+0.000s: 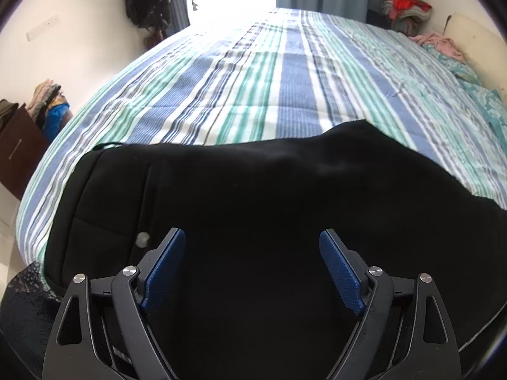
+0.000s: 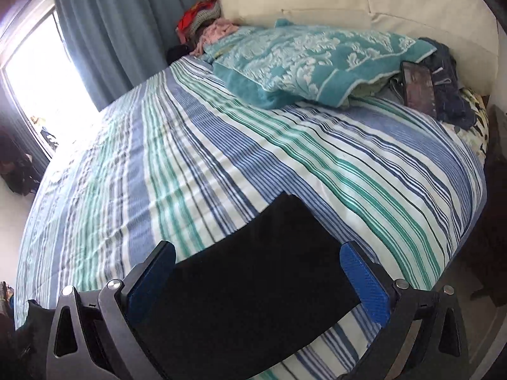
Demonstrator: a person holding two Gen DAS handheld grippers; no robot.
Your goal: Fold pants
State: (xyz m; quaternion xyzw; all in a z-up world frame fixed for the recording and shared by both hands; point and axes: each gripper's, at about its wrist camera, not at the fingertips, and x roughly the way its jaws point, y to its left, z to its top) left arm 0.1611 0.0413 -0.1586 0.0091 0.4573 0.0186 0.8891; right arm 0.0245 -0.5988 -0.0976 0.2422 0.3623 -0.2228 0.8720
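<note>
Left wrist view: pants flat, both tongs apart

Your left gripper (image 1: 252,237) hovers spread over the black fabric pants (image 1: 253,190), laid flat on the blue-green striped cotton bedspread (image 1: 253,79), probably for folding. Your right gripper (image 2: 257,253) gapes, clamping nothing, above a pant end (image 2: 253,269).

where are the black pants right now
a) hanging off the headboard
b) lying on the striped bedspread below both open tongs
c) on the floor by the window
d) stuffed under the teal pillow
b: the black pants lie spread on the striped bedspread, and both the left tongs and the right tongs stand wide open over the fabric with the pads apart, gripping nothing.
</note>
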